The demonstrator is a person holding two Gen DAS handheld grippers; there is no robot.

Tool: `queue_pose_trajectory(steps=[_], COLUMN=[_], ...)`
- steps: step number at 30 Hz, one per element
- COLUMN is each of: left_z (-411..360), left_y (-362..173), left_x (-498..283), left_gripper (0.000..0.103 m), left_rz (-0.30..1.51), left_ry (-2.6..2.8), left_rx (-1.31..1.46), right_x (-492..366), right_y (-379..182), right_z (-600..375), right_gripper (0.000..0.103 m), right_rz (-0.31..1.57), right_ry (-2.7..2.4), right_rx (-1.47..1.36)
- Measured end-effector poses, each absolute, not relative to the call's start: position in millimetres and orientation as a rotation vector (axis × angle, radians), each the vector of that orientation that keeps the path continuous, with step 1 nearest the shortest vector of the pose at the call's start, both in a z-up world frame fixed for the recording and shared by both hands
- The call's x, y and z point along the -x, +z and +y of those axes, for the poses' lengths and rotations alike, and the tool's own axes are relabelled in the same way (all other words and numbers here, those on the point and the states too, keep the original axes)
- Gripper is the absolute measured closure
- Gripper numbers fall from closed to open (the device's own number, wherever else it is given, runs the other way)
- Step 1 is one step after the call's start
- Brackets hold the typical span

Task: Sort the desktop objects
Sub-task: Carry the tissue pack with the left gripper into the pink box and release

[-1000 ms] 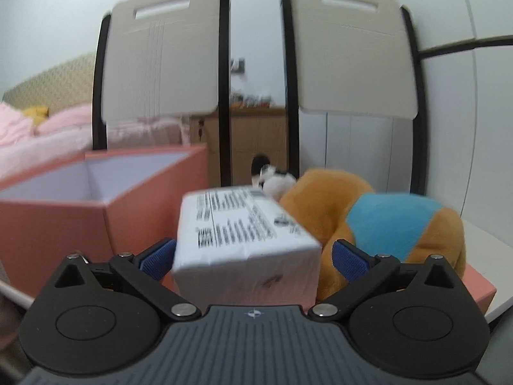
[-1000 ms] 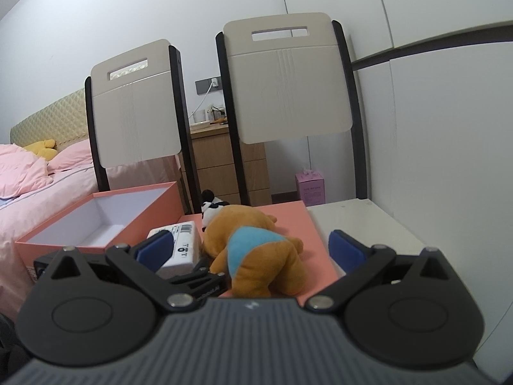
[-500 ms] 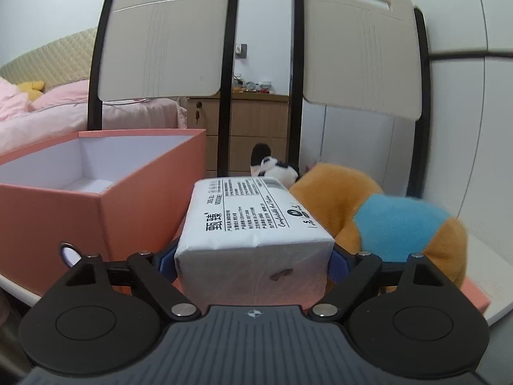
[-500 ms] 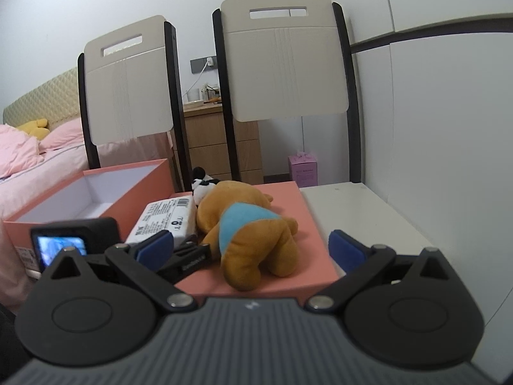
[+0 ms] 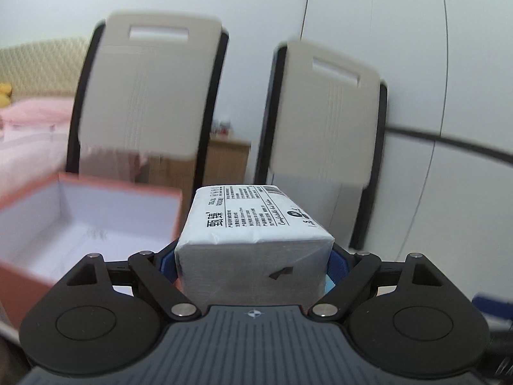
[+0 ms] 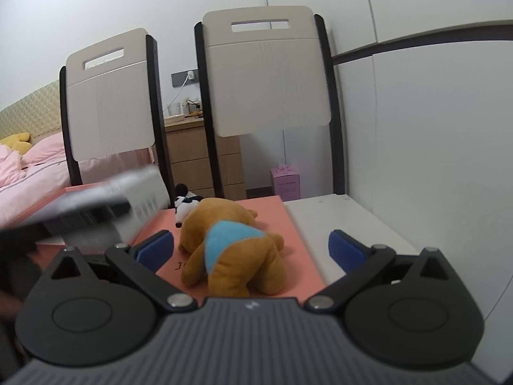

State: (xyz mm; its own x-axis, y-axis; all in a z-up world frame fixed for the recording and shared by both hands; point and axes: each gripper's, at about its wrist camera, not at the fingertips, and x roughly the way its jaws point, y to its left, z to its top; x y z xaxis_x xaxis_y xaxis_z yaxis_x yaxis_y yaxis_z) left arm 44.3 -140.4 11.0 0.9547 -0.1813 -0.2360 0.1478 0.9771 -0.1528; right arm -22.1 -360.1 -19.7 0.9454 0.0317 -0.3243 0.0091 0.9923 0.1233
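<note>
Left wrist view: your left gripper (image 5: 253,258) pinches the white tissue pack (image 5: 253,240), held up just right of the open pink box (image 5: 93,221). Release too soon and the pack could catch the box's near wall and drop outside. Your right gripper (image 6: 250,245) is spread, holding nothing, near the brown plush dog (image 6: 234,243), which lies right of the box.

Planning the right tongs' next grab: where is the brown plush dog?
In the right wrist view, the brown plush dog lies on the pink lid, ahead between the open right tongs, beside the panda toy.
</note>
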Motion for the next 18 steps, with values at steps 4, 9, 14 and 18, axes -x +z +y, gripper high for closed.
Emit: queue_pose_trajectory(steps=[4, 9, 14, 18], left_z=[-110.8, -62.9, -9.1, 32.7], left_y=[32.0, 39.7, 35.8, 18.2], left_x=[-66.3, -136.1, -199.8, -240.2], left_gripper=[0.015, 0.015, 0.015, 0.015], left_rz=[0.206, 0.276, 0.403, 0.527], left_ry=[-0.120, -0.050, 0.016, 0.044], left_rx=[0.099, 0.060, 0.024, 0.028], right_x=[18.7, 1.3, -19.0, -31.9], right_y=[-19.7, -20.4, -24.2, -28.5], right_z=[-346.2, -325.8, -298.0, -278.8], right_gripper=[0.000, 0.000, 0.000, 0.000], right_rz=[0.311, 0.313, 0.318, 0.315], right_ry=[0.032, 0.051, 0.081, 0.120], right_rx=[-0.080, -0.055, -0.004, 0.045])
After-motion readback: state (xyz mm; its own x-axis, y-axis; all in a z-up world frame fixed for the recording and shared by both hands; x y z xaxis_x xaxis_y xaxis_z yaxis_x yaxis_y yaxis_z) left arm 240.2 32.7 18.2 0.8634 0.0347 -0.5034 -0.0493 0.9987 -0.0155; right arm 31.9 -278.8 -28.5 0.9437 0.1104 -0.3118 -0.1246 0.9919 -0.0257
